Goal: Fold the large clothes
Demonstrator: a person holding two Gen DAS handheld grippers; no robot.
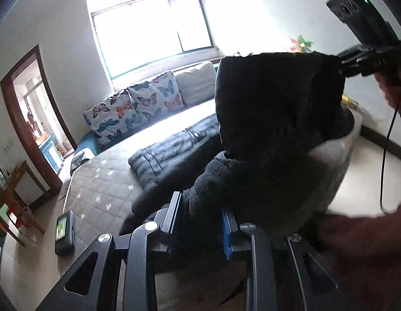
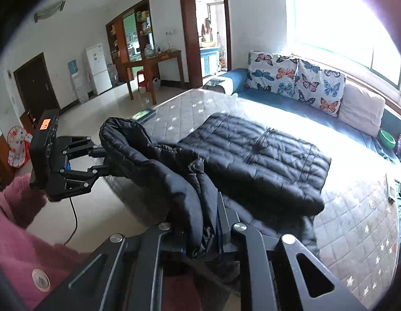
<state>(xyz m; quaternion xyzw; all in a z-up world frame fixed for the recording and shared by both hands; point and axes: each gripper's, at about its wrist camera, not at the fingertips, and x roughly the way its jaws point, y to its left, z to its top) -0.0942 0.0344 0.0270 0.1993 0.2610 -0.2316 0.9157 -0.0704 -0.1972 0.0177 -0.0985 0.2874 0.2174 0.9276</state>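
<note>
A large black quilted jacket (image 2: pixel 254 155) lies partly spread on the quilted mattress (image 2: pixel 355 233); its near part (image 2: pixel 153 163) is lifted off the bed. My left gripper (image 1: pixel 200 220) is shut on the jacket's fleecy edge (image 1: pixel 265 129). It also shows in the right wrist view (image 2: pixel 103 159), holding the raised corner at left. My right gripper (image 2: pixel 197 223) is shut on a bunched fold of the jacket. It shows in the left wrist view (image 1: pixel 341 66) at upper right, gripping the raised top edge.
A sofa with butterfly cushions (image 2: pixel 296 80) lines the window side. A phone (image 1: pixel 64 232) lies on the mattress corner. A wooden table (image 2: pixel 153 62), a fridge (image 2: pixel 99 67) and tiled floor (image 2: pixel 96 108) lie beyond. A cable (image 1: pixel 386 150) hangs from the right gripper.
</note>
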